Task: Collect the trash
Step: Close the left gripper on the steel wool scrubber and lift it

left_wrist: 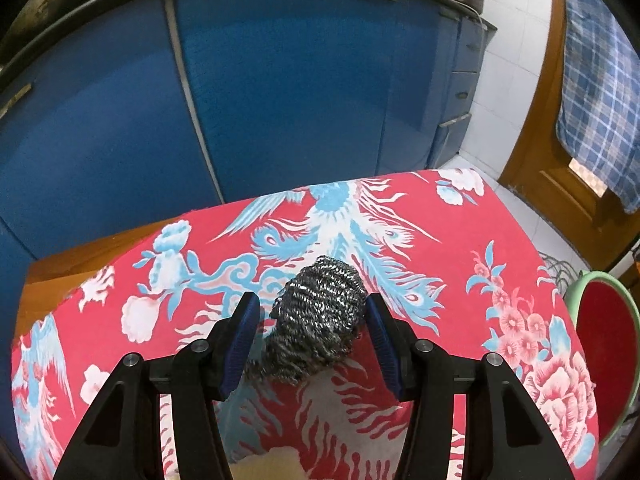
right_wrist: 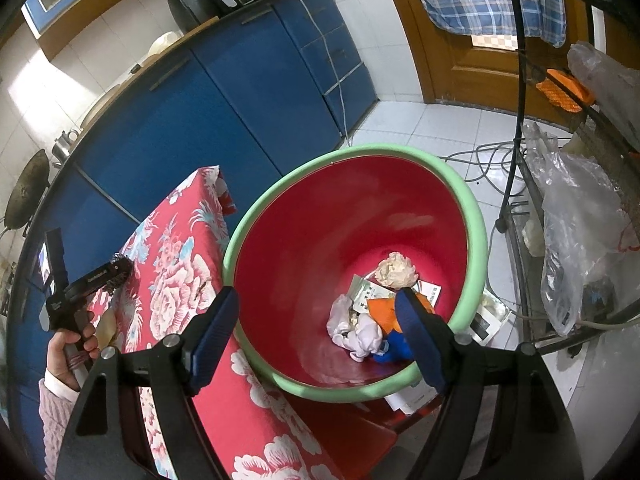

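A grey steel-wool scouring pad (left_wrist: 318,320) lies on the red cloth with blue and white birds and flowers (left_wrist: 520,280), near its middle. The left gripper (left_wrist: 312,340) straddles the pad; its right pad seems to touch it, the left stands clear, so nothing is grasped. Beside the cloth, the right gripper (right_wrist: 316,336) hangs spread and empty over the green-rimmed red plastic bin (right_wrist: 476,216) holding crumpled paper (right_wrist: 396,270).
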